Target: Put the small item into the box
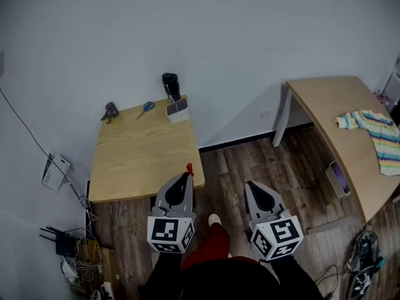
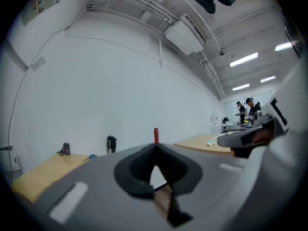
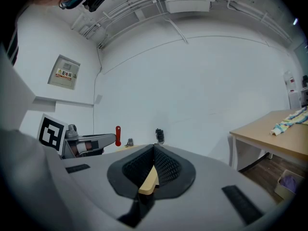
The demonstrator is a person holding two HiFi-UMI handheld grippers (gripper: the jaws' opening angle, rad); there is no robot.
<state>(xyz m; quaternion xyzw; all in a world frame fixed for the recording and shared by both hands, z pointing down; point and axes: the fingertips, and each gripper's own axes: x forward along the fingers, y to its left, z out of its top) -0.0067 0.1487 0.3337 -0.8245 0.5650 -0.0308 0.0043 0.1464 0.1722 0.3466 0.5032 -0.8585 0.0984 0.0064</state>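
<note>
My left gripper (image 1: pixel 186 176) is shut on a small red item (image 1: pixel 189 169), which sticks up past the jaw tips at the near right corner of the small wooden table (image 1: pixel 140 155). In the left gripper view the red item (image 2: pixel 156 135) stands above the closed tips. A white box (image 1: pixel 177 109) sits at the table's far right edge, well beyond the gripper, with a black cylinder (image 1: pixel 170 86) behind it. My right gripper (image 1: pixel 251 185) hangs over the floor to the right, shut and empty. From the right gripper view, the red item (image 3: pixel 118 135) shows at the left.
Blue scissors (image 1: pixel 145 109) and a dark object (image 1: pixel 110 110) lie at the table's far left. A second wooden table (image 1: pixel 340 124) at right holds a striped garment (image 1: pixel 375 133). A router (image 1: pixel 64 244) and cables lie on the floor at lower left.
</note>
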